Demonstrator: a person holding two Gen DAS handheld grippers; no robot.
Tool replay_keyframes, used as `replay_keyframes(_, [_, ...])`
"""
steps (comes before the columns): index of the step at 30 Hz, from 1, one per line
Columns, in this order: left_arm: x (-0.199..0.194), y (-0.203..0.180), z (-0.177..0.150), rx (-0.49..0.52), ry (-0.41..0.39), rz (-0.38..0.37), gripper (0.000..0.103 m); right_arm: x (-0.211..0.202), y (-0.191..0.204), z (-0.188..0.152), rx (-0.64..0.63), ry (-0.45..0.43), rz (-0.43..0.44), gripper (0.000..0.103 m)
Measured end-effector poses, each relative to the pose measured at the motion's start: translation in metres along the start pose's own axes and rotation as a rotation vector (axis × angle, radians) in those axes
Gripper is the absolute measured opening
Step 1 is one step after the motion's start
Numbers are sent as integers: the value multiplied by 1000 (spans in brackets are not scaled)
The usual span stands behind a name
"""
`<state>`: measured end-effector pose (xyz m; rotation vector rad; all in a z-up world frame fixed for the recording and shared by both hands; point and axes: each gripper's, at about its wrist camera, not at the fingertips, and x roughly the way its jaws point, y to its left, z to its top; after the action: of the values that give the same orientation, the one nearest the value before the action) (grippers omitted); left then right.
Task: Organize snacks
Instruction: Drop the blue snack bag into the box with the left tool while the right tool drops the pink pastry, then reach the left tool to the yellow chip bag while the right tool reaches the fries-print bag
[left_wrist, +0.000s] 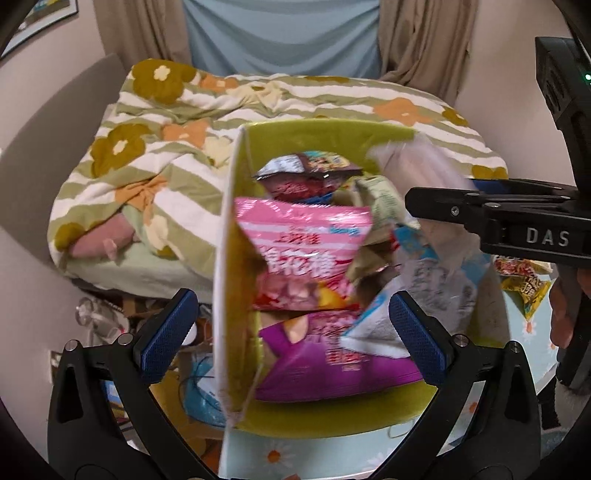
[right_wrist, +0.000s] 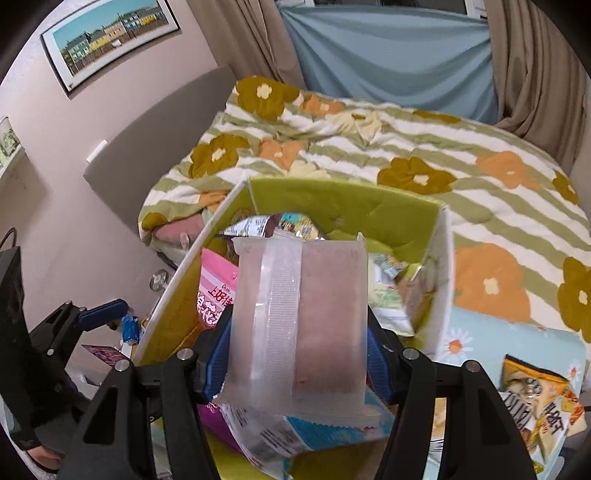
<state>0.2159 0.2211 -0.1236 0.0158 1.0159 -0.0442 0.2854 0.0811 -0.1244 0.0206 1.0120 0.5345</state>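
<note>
Bedroom: flowered quilt far, table near.
Box: green-lined, already crowded with a pink bag, a purple bag and others.
Right gripper: clamped on a frosted pouch above the box.
Left gripper: wide, holding nothing, over the box's left wall.
Left to do: yellow packets lie outside, on the right.

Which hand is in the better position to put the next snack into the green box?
Right. The right gripper already holds a clear snack packet above the green box. The left gripper is open and empty.
</note>
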Motion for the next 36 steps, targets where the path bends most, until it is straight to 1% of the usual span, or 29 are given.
replay_keyframes(1, [3,3,-2,-4,8,2,103,6,2,0,10,9,-13,59])
replay_keyframes(3, [9,7,-6,-10,25,1,103,11,2,-3,24,9,-11,65])
replay_keyframes(5, [15,9,-10,-17,40,-10,103,14,2,-7,37,13,5,98])
replay_keyframes(6, [18,9,-11,-18,46,-13,103,15,1,-10,40,6,6,102])
replay_keyframes(10, [26,8,-15,-18,62,-24,103,14,1,-18,24,-10,-35,102])
replay_keyframes(15, [22,6,-14,-18,54,-29,103,8,-3,-22,35,-32,-50,102])
replay_keyframes(19, [10,3,-9,-22,28,-30,103,-5,-7,-23,45,-52,-53,102])
replay_keyframes(25, [-14,-12,1,-28,-27,-33,103,-42,-16,-26,57,-111,-45,102])
replay_keyframes(28, [-26,-30,5,-33,-53,-43,103,-61,-24,-29,55,-129,-46,102])
replay_keyframes(31, [-37,-56,9,-29,-77,-52,103,-85,-40,-35,53,-141,-47,102])
replay_keyframes(33, [-43,-80,14,-15,-93,-68,103,-102,-54,-41,58,-149,-45,102])
replay_keyframes(36, [-48,-111,20,14,-110,-81,103,-131,-81,-51,57,-173,-66,102])
